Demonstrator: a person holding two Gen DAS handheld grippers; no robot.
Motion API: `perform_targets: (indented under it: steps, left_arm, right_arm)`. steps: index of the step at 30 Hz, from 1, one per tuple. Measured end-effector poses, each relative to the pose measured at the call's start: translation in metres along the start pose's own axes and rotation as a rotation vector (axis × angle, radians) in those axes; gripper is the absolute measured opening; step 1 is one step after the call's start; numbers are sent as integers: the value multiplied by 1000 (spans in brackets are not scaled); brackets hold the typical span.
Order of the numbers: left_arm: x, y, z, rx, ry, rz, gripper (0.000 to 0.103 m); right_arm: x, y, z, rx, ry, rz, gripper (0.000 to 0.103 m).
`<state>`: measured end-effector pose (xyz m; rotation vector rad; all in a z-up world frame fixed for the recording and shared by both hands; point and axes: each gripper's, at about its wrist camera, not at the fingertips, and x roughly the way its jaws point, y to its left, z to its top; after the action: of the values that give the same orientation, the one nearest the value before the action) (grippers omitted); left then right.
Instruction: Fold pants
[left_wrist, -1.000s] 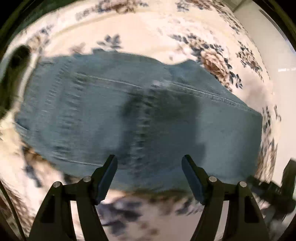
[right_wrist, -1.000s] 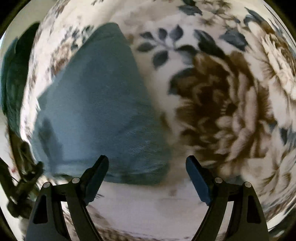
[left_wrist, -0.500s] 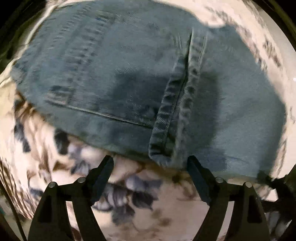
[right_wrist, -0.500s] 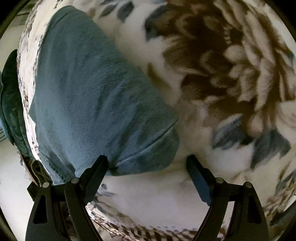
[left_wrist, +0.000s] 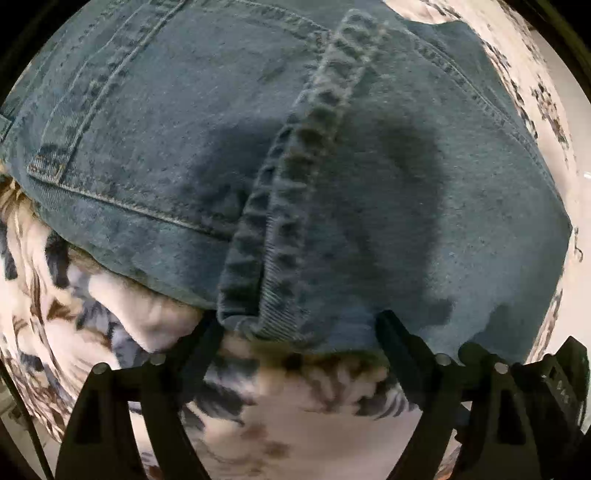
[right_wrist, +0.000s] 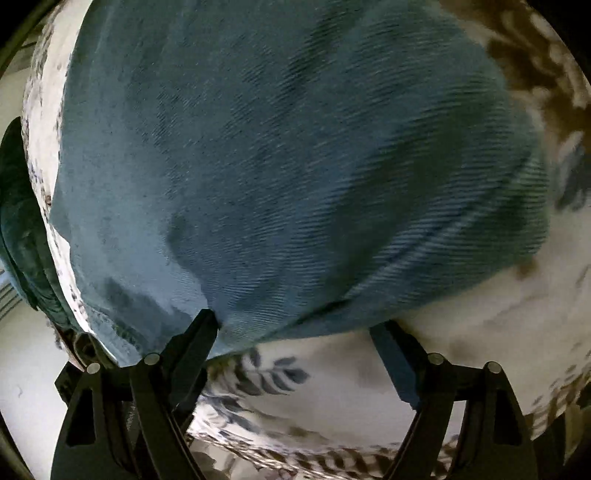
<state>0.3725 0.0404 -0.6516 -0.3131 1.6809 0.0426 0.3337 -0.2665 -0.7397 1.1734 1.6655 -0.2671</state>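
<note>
Left wrist view shows the blue denim pants (left_wrist: 332, 177) lying on a cream blanket (left_wrist: 303, 424) with dark flower print. The left gripper (left_wrist: 299, 328) is spread wide at the near hem. The right gripper (right_wrist: 295, 332) is also wide apart at the denim edge; pale floor (right_wrist: 22, 369) is beside

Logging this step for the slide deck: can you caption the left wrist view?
Open left gripper straddling the near edge of folded blue jeans at the hem, on a floral blanket.
</note>
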Motion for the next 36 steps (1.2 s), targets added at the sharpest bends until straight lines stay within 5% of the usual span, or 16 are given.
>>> perform_targets:
  steps: [9, 16, 19, 21, 24, 26, 29, 32, 34, 36]
  left_arm:
    - [-2, 6, 1, -8, 17, -14, 88]
    - [-77, 66, 13, -150, -136, -144, 88]
    - [-88, 115, 12, -267, -166, -157, 88]
    - [-88, 150, 8, -365, -169, -152, 88]
    - [-88, 195, 11, -527, -189, -225, 87]
    - [-88, 222, 22, -607, -224, -277, 87]
    - [-87, 245, 36, -698, -284, -316, 87]
    - [-77, 246, 55, -717, -319, -332, 84]
    - [-79, 242, 64, -679, -349, -318, 62]
    - [-79, 236, 73, -612, -369, -278, 54]
  right_arm:
    - [11, 2, -4, -13, -10, -64, 86]
    - [-21, 20, 0, -114, -106, 103, 85]
    - [-11, 17, 5, -100, -123, 68, 49]
    - [-5, 7, 5, -61, -138, 95, 47]
    - [-5, 12, 2, -58, -138, 91, 49]
    - [-8, 20, 1, -74, -112, 91, 62]
    - [-12, 34, -6, -93, -80, 160, 70]
    - [-19, 53, -15, -162, -128, 110, 77]
    - [-21, 62, -22, -192, -145, 75, 77]
    - [-20, 62, -23, -197, -138, 63, 77]
